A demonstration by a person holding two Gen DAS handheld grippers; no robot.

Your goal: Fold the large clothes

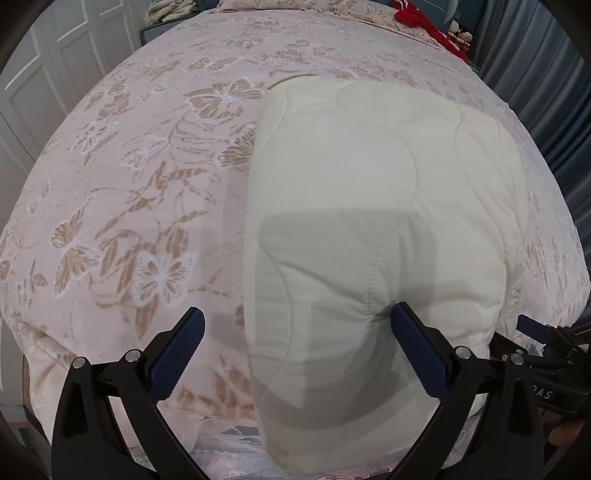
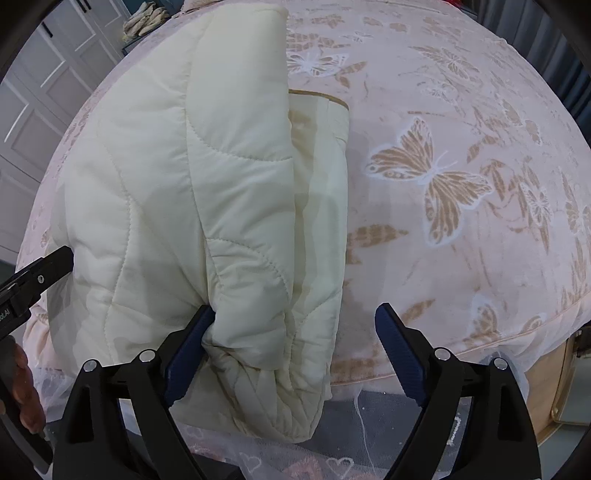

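Observation:
A cream quilted jacket (image 1: 369, 206) lies folded lengthwise on the bed, its near end hanging over the bed's front edge. In the right wrist view the jacket (image 2: 166, 206) fills the left half, with a sleeve (image 2: 251, 258) laid along its top. My left gripper (image 1: 295, 332) is open at the jacket's near end; its right finger presses into the fabric, its left finger is over the bedspread. My right gripper (image 2: 295, 328) is open around the sleeve's cuff end, its left finger touching the fabric. The right gripper's tip also shows in the left wrist view (image 1: 532, 328).
A pink bedspread with tan butterflies (image 1: 129, 206) covers the bed (image 2: 461, 177). A red garment (image 1: 424, 22) lies at the far right corner. White wardrobe doors (image 1: 44, 74) stand left. A grey curtain (image 1: 546, 74) hangs right. A lace skirt (image 2: 369, 424) hangs below the bed edge.

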